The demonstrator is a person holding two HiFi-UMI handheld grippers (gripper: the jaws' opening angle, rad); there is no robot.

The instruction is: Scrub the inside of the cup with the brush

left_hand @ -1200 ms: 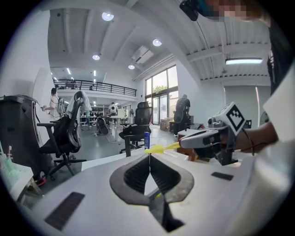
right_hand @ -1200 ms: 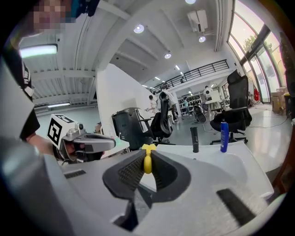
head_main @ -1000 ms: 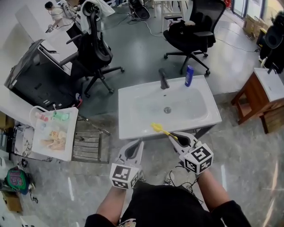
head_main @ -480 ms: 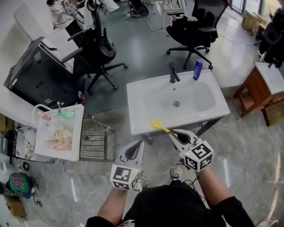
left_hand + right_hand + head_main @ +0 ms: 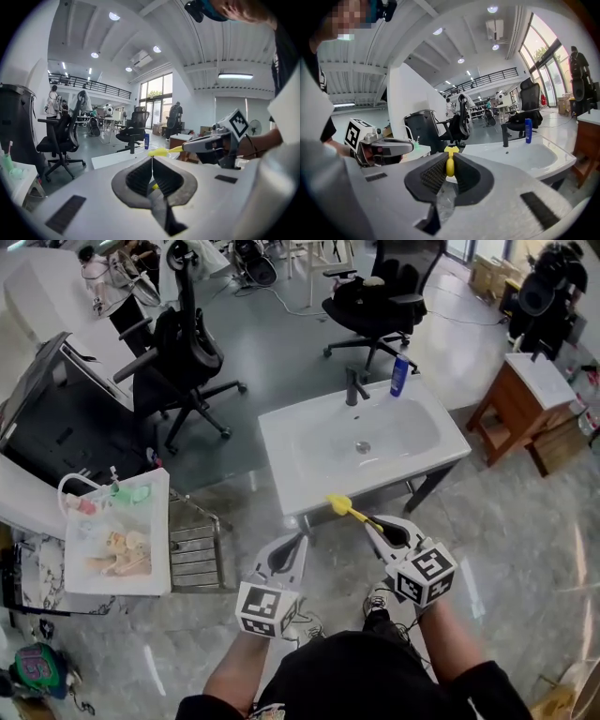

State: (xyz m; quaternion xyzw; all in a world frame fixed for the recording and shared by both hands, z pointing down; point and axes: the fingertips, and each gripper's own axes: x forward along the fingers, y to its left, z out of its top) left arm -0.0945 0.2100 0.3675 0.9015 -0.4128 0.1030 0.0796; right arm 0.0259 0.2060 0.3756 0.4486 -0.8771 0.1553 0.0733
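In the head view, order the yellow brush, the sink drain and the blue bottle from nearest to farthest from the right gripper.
1. The yellow brush, gripped in the right gripper.
2. The drain, in the middle of the sink.
3. The blue bottle, on its back rim, right side.

No readable text, brand or number anywhere. The left marker cube [image 5: 265,608] and right marker cube [image 5: 427,575] carry only black-and-white square code patterns, no letters or digits. The blue bottle [image 5: 400,377] at the back edge of the sink [image 5: 309,442] is too small for any print on it to be made out.
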